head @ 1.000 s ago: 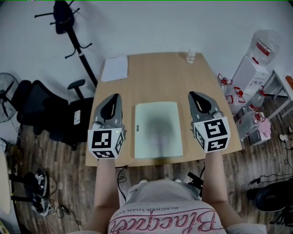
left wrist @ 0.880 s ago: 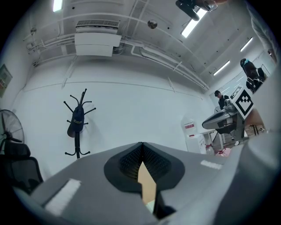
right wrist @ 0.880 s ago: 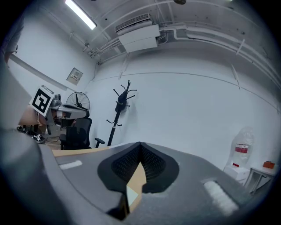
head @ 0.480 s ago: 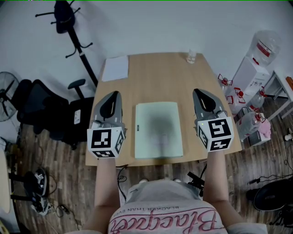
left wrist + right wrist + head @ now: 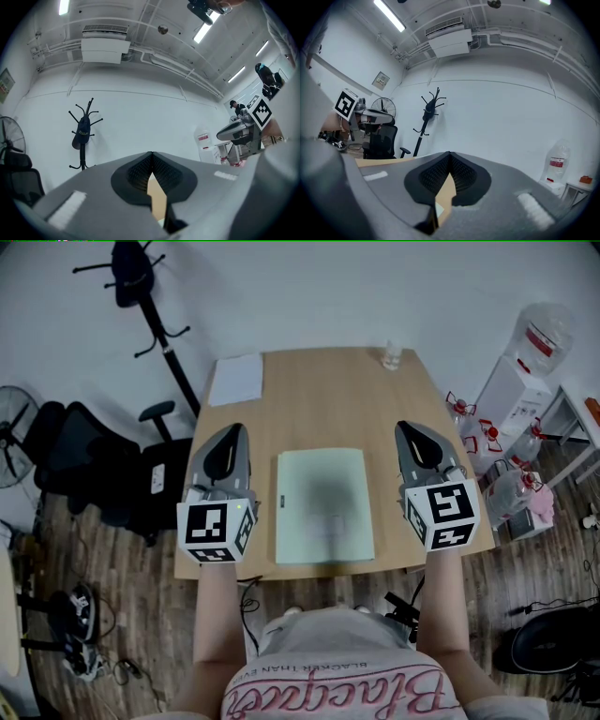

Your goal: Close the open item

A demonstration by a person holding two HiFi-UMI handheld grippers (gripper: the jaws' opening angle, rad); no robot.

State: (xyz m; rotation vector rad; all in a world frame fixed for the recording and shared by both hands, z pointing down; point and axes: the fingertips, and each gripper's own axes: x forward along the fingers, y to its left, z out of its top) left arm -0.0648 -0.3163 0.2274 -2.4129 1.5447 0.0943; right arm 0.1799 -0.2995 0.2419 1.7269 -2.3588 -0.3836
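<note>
A pale green book (image 5: pixel 323 505) lies flat with its cover down in the middle of the wooden table (image 5: pixel 319 404). My left gripper (image 5: pixel 235 429) hovers just left of the book, jaws together and holding nothing. My right gripper (image 5: pixel 402 427) hovers just right of it, also shut and empty. Neither touches the book. In the left gripper view the left gripper (image 5: pixel 151 154) has its fingertips meeting, with a sliver of table below. The right gripper view shows the same for the right gripper (image 5: pixel 449 153).
A white sheet of paper (image 5: pixel 234 381) lies at the table's far left corner and a small clear cup (image 5: pixel 391 356) stands at the far edge. An office chair (image 5: pixel 94 470) and a coat stand (image 5: pixel 141 296) are to the left, a water dispenser (image 5: pixel 525 371) with bottles to the right.
My right gripper shifted a little to the right, away from the book, then held still. The left gripper and the book have barely moved.
</note>
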